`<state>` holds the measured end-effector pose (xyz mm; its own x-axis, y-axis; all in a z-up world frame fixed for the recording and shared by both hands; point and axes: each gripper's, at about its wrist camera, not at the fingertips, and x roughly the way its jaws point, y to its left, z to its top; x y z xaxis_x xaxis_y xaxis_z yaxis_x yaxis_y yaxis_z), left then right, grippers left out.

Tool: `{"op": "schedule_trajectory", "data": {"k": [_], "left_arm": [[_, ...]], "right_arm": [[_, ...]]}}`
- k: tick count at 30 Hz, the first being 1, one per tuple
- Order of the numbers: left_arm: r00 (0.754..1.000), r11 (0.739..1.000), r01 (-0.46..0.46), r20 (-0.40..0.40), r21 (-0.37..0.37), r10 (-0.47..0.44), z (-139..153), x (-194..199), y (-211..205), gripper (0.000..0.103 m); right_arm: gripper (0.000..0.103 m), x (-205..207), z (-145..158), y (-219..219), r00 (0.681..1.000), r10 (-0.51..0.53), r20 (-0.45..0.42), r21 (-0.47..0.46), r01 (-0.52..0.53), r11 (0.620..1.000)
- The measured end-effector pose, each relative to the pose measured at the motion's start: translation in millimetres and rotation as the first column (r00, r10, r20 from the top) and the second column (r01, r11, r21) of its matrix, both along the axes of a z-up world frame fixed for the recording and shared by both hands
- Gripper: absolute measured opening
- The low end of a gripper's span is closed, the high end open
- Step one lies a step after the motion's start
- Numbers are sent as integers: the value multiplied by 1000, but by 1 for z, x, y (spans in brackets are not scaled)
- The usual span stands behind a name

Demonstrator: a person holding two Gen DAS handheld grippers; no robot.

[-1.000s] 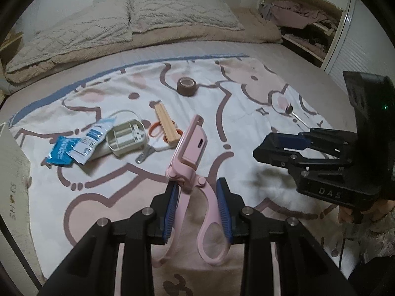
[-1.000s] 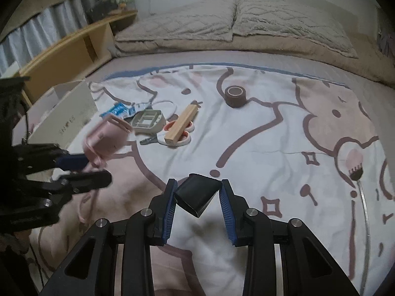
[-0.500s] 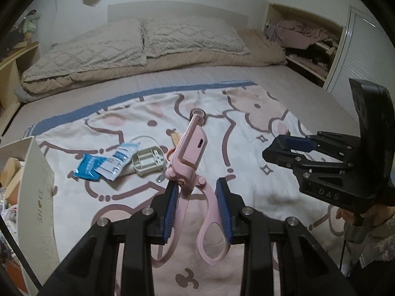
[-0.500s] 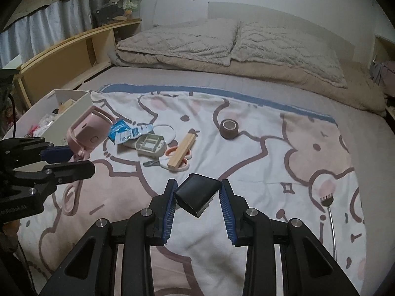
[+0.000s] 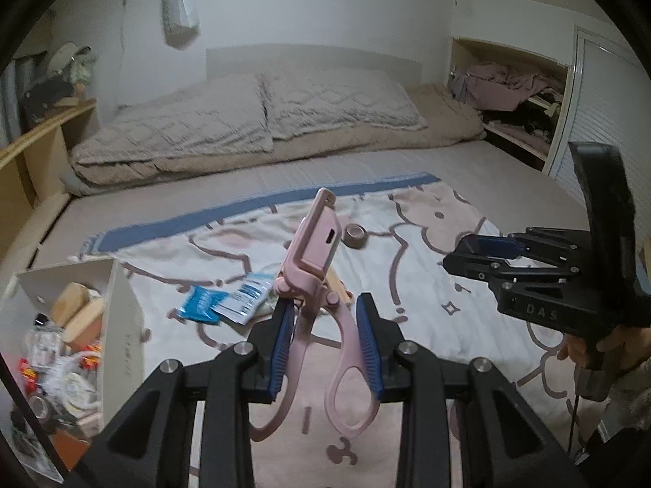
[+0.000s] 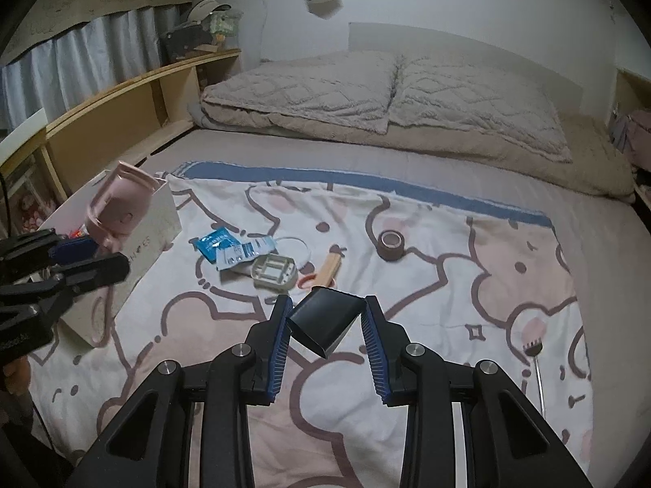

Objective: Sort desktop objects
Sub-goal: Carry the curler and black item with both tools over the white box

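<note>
Left fingers: the left gripper (image 5: 325, 341) is clenched on a pink handled tool (image 5: 315, 268) at the bottom centre of the left wrist view; the blue pads (image 5: 282, 345) press its two handle loops, and its flat head stands up and tilts away.
Right fingers: the right gripper (image 6: 325, 339) grasps a small black box (image 6: 323, 319) at the lower centre of its own view, the pads touching the box's two sides, one corner pointing down.
Right gripper, from the left view: at the right edge, with a hand (image 5: 590, 349) under it; what it carries is hidden there.
Left gripper, from the right view: at the left edge, with the pink tool in front of an open white box (image 6: 150, 236).
White box: lower left of the left view, holding small mixed items too blurred to name.
Blanket (image 6: 447, 284): patterned, spread on the bed.
Middle of the blanket: blue packets (image 6: 213, 244), a grey-white tray (image 6: 273, 270), a wooden block (image 6: 328, 269) lying on what may be orange-handled scissors (image 6: 307, 281).
Further back: a brown tape roll (image 6: 391, 245), apart from the cluster.
Right edge of the blanket: a thin metal tool (image 6: 535, 362).
Far end: two pillows (image 6: 386, 89) at the head of the bed.
</note>
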<state>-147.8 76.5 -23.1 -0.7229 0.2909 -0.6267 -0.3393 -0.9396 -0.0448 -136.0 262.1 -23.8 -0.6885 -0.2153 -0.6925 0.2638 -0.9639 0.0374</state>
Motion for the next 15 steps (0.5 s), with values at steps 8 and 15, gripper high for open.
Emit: {"op": "schedule_trajectory", "data": {"k": [8,15], "left_arm": [[992,996,-85,-93,18,86,38,4,-37,32],[966,983,-184,-187,2,181,59,-4,-73,32]], "right_arm": [[35,-11,28,-28,1000,14,-19,47,-13,999],[35,-21,51,-64,997,44,-56,81,-39,996]]}}
